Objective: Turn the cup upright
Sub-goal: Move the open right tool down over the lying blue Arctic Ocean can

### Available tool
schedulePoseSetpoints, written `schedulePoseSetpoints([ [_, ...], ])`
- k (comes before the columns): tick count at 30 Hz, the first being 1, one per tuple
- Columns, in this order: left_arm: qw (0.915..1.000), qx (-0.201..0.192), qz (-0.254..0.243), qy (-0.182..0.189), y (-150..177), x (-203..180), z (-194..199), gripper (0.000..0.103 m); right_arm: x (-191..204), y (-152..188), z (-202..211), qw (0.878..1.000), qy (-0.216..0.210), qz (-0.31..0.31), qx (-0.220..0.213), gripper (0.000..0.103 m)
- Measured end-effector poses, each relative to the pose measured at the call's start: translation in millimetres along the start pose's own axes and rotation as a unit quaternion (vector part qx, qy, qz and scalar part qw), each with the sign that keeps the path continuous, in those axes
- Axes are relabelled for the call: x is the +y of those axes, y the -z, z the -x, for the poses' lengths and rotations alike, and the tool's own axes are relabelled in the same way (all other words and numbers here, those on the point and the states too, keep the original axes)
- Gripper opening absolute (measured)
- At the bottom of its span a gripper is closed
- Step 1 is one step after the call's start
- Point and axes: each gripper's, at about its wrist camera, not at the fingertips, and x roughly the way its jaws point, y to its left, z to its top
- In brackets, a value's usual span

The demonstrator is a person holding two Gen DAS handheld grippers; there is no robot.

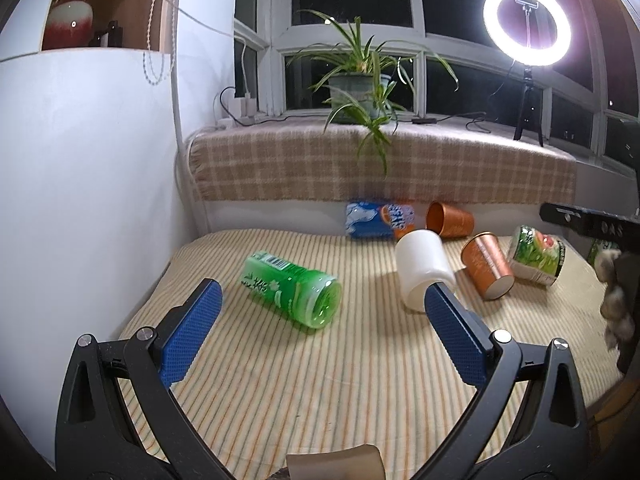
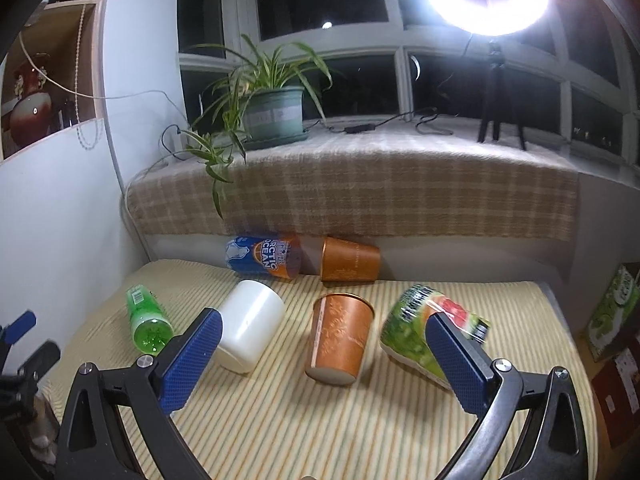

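Six containers lie on their sides on the striped surface (image 2: 280, 420): two copper cups, one white cup (image 2: 250, 325), three printed ones, possibly cans. The near copper cup (image 2: 340, 340) lies at twelve o'clock from the right tongs (image 2: 320, 354), the far copper cup (image 2: 350, 260) beyond it. Left tongs (image 1: 322, 320) and right tongs both gape wide, holding nothing.

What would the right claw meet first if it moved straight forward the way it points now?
Probably the near copper paper cup, which lies on its side almost midway between the open fingers of the right claw. The white cup sits by the left finger and might be brushed; depth is unclear.
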Motion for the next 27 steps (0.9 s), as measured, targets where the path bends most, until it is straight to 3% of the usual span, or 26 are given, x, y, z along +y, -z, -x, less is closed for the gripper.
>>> schedulePoseSetpoints([
  [7,0.9998,0.015,-0.002,-0.012,6.5,13.2,-11.0,0.103,-0.1,-22.2,-43.2,0.998,-0.037,0.016,0.052,0.096],
  [12,0.9995,0.024,0.006,-0.020,9.4,25.1,-18.9,0.103,27.7,-45.6,-74.9,0.989,-0.076,0.100,0.073,0.094],
  [18,0.9987,0.034,0.017,-0.033,13.5,42.0,-24.0,0.103,75.3,-58.0,-119.1,0.957,-0.105,0.246,0.110,0.084],
  [24,0.9972,0.047,0.027,-0.051,16.1,60.5,-33.9,0.103,94.9,-66.3,-167.7,0.934,-0.122,0.303,0.147,0.075],
  [27,0.9964,0.052,0.035,-0.058,16.7,67.5,-37.8,0.103,104.1,-66.9,-186.8,0.913,-0.127,0.350,0.168,0.072],
])
